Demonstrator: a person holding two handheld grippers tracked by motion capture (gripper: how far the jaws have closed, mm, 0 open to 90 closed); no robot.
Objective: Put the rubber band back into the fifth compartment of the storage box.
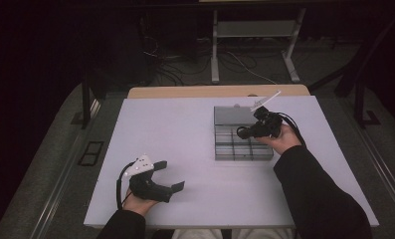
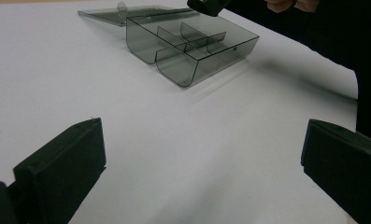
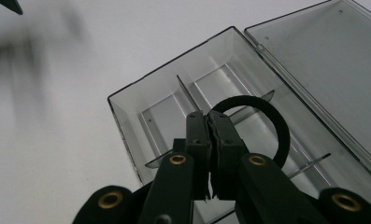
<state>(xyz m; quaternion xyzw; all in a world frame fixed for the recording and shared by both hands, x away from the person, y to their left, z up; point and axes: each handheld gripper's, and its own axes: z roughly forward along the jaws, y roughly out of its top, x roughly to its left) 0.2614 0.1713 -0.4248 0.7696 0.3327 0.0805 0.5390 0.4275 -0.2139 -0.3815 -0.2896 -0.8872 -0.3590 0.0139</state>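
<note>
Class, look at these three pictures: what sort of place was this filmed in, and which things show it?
Probably a lab or workshop set up for recording. A plain white table stands on grey carpet, loose cables trail on the floor behind, and metal desk legs stand in a dark room.

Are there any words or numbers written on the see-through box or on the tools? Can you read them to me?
No, there is nothing to read.
The smoky clear plastic box with dividers: no label, word or number.
Its open flat lid: plain.
The black ring-shaped band pinched in the right tool: no print.
The left tool, jaws wide apart: no marking.
The white table: no writing.
</note>
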